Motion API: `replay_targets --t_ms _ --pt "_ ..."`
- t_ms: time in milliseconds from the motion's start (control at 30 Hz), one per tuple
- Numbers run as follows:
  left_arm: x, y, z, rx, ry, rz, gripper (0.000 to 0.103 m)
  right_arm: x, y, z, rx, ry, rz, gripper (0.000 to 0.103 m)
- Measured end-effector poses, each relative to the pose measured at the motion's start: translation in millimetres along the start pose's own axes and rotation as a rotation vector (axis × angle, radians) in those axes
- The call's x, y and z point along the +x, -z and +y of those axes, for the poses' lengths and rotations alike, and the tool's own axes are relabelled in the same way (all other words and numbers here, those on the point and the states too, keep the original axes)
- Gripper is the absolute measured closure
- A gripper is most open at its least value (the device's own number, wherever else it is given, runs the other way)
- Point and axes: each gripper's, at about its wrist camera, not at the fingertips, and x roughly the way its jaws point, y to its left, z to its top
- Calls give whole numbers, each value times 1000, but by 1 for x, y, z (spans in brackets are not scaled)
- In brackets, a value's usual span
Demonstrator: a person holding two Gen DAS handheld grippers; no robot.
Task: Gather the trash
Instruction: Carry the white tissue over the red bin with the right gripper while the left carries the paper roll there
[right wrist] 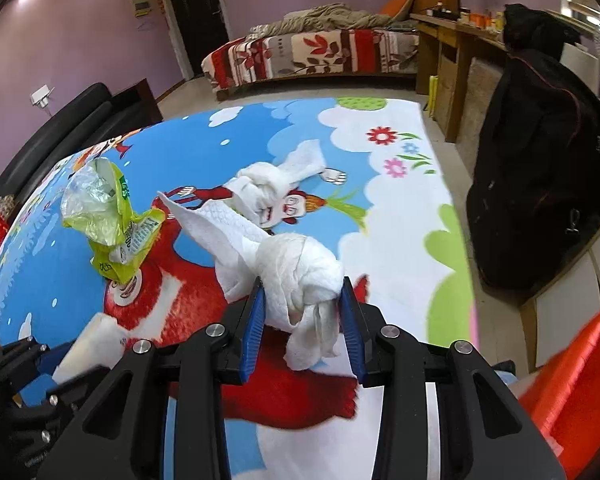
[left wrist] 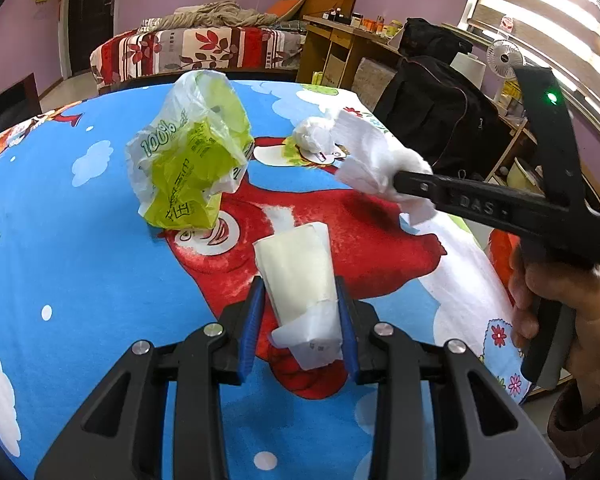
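Note:
My left gripper is shut on a flattened white paper cup, held above the cartoon-print table. My right gripper is shut on a crumpled white paper towel; it also shows in the left wrist view, held in the air to the right. A crumpled green and clear plastic bag stands on the table ahead, also in the right wrist view. A second wad of white tissue lies farther back on the table, also in the right wrist view.
A black bag stands beside the table's right edge. A bed and a wooden desk are behind. A black sofa lies at the left. A red object is at the near right.

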Motion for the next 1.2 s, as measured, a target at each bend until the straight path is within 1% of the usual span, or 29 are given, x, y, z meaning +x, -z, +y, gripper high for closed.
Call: replay_targets --t_ms 200,433,900,1200 --pt "-3 -1 -6 12 -6 -11 70 -23 12 -10 9 35 -36 68" --pt "-7 -6 -16 33 -19 -30 70 -50 22 -10 -3 81 -83 68" --pt "-13 -20 -53 100 6 -57 70 -106 42 -28 13 164 -168 68" --pt "-18 -27 -79 147 32 -66 70 -131 57 -49 54 200 -193 68"
